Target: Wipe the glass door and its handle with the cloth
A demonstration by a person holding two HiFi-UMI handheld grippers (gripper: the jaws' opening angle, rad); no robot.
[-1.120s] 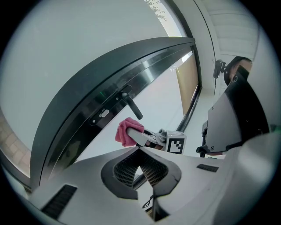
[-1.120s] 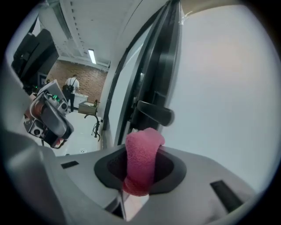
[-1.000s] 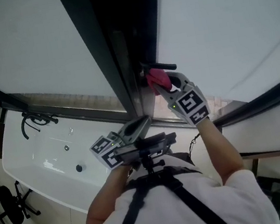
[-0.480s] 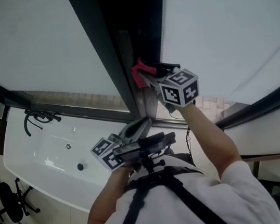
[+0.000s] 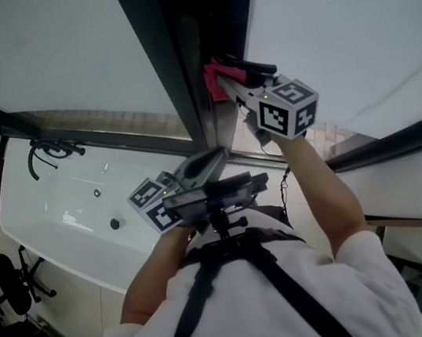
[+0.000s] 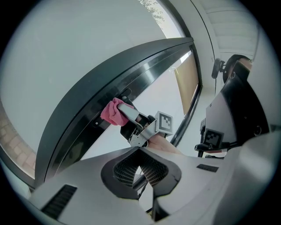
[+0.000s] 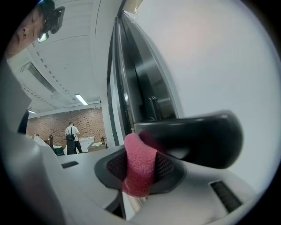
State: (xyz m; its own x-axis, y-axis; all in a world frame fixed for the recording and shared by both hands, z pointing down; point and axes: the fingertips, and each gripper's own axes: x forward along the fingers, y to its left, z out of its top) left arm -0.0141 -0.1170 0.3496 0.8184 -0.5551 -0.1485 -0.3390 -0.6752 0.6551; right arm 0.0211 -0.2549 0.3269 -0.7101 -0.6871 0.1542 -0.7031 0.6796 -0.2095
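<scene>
My right gripper is shut on a pink cloth and holds it against the black door handle at the edge of the frosted glass door. In the right gripper view the cloth is pinched between the jaws, just under the black handle. The left gripper view shows the cloth pressed on the dark frame. My left gripper is shut and empty, low near my chest, away from the door.
A dark vertical frame post separates two frosted panes. A white bathtub with a black tap lies to the left below. A person stands far off by a brick wall.
My right gripper swung the cloth left along the handle toward the frame post, then rose slightly; its marker cube turned. The left gripper stayed near my chest.
</scene>
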